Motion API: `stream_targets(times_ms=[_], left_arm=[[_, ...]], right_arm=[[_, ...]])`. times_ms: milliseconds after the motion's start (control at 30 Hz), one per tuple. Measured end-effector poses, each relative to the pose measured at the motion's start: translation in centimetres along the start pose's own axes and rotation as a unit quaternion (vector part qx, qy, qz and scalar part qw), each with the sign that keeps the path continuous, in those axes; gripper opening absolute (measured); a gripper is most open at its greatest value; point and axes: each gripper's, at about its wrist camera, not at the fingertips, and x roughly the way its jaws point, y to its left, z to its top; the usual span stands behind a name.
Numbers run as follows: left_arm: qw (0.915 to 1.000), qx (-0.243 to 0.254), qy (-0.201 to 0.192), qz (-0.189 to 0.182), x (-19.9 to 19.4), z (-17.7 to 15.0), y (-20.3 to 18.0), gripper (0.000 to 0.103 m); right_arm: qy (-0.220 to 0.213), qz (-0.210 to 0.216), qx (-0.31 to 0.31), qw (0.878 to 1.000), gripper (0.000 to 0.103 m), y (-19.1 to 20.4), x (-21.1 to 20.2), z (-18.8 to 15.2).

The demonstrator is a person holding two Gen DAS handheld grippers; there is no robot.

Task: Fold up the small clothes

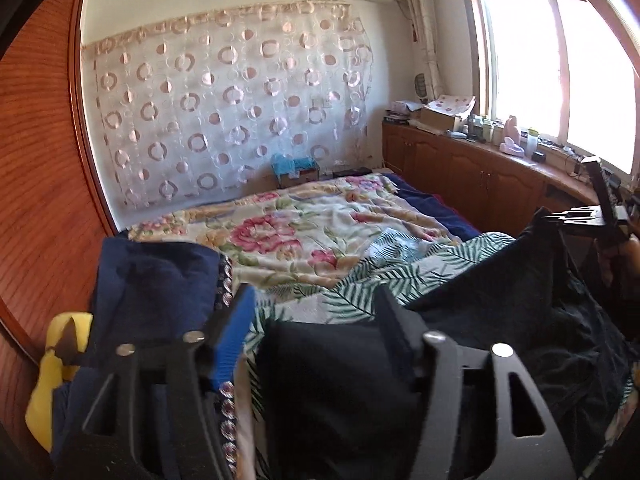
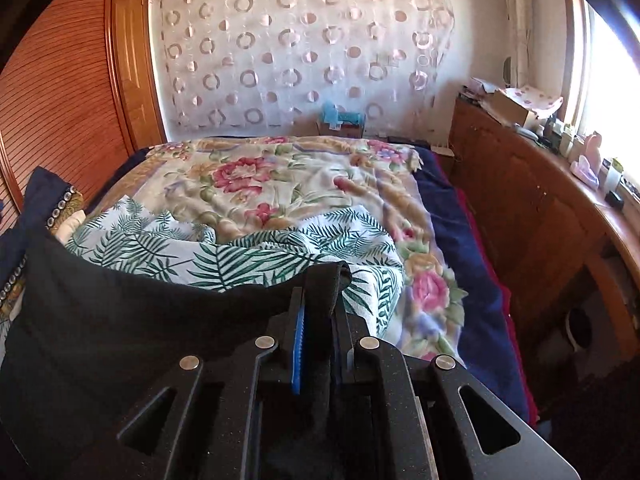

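A black garment (image 1: pixel 500 312) is held up over the bed, stretched between both grippers; it also fills the lower left of the right wrist view (image 2: pixel 120 320). My left gripper (image 1: pixel 316 304) has its fingers wide apart, with one end of the black cloth lying between them. My right gripper (image 2: pixel 320 292) is shut on the garment's other upper corner. In the left wrist view the right gripper (image 1: pixel 576 214) shows at the far right, holding that corner high.
The bed carries a floral blanket (image 2: pixel 300 176) and a palm-leaf sheet (image 2: pixel 224 248). A navy cloth pile (image 1: pixel 160 276) and a yellow item (image 1: pixel 56 364) lie left. Wooden cabinets (image 2: pixel 520 200) with clutter run along the window side; a wooden wardrobe (image 2: pixel 60 100) stands left.
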Motion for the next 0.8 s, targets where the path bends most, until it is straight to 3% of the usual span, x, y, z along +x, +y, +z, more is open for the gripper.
stream_targets(times_ms=[133, 267, 567, 800], left_arm=[[0.9996, -0.011, 0.014, -0.022, -0.9, -1.6, -0.4, 0.076], [0.9987, -0.011, 0.032, -0.037, -2.3, -4.1, -1.5, 0.077], [0.9947, -0.007, 0.089, -0.050, -4.4, -10.0, -4.3, 0.077], [0.9884, -0.023, 0.141, -0.050, -3.5, -13.0, -4.7, 0.077]], right_arm=[[0.006, -0.011, 0.007, 1.000, 0.022, -0.6, -1.0, 0.3], [0.008, -0.003, 0.016, 1.000, 0.039, -0.8, -1.7, -0.2], [0.019, 0.044, 0.018, 0.999, 0.046, 0.8, -7.9, -5.5], [0.062, 0.033, 0.017, 0.997, 0.046, 1.0, -11.0, -10.8]])
